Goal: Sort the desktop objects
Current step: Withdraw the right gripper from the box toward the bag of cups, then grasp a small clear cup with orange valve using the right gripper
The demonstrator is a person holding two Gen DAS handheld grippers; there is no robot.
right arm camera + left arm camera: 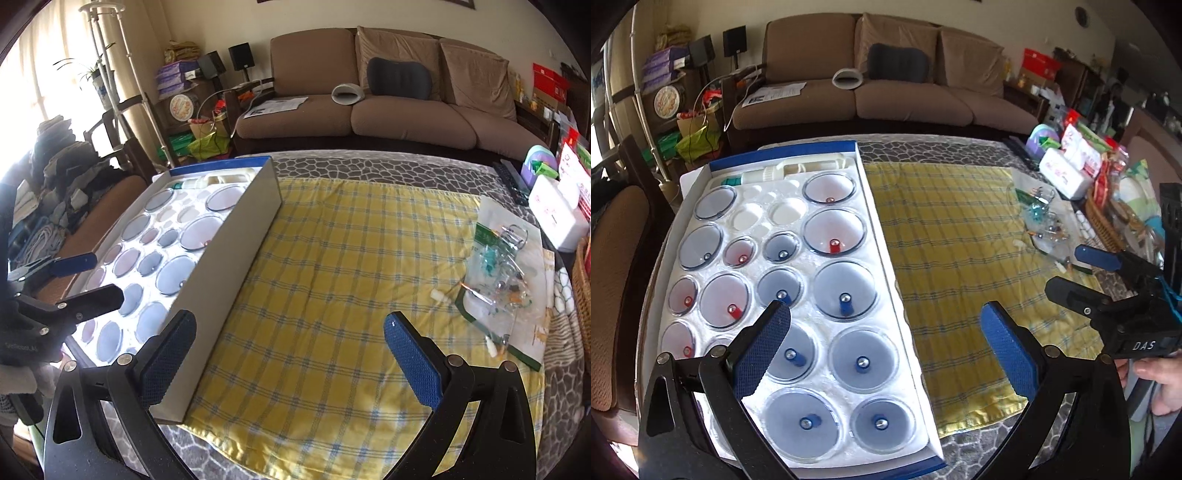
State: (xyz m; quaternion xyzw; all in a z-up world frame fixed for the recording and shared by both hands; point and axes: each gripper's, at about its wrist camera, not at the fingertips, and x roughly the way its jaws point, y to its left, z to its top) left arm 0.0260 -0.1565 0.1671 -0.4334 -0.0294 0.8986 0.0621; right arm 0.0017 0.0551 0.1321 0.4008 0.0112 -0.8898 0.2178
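Clear cups (844, 290) fill the white tray (886, 229); both tongs (886, 332) (290, 338) spread.

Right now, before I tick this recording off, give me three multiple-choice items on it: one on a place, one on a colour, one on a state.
1. Where does the box of cups lie relative to the yellow checked cloth?
A. to its left
B. to its right
C. in its centre

2. What colour are the pads on the gripper fingers?
A. red
B. blue
C. white

3. How does the left hand-held gripper stand?
A. shut on a cup
B. shut on the cloth
C. open, holding nothing

Answers: 1 A, the box sits along the cloth's left edge. 2 B, both views show blue textured pads. 3 C, its fingers are spread wide with nothing between them.
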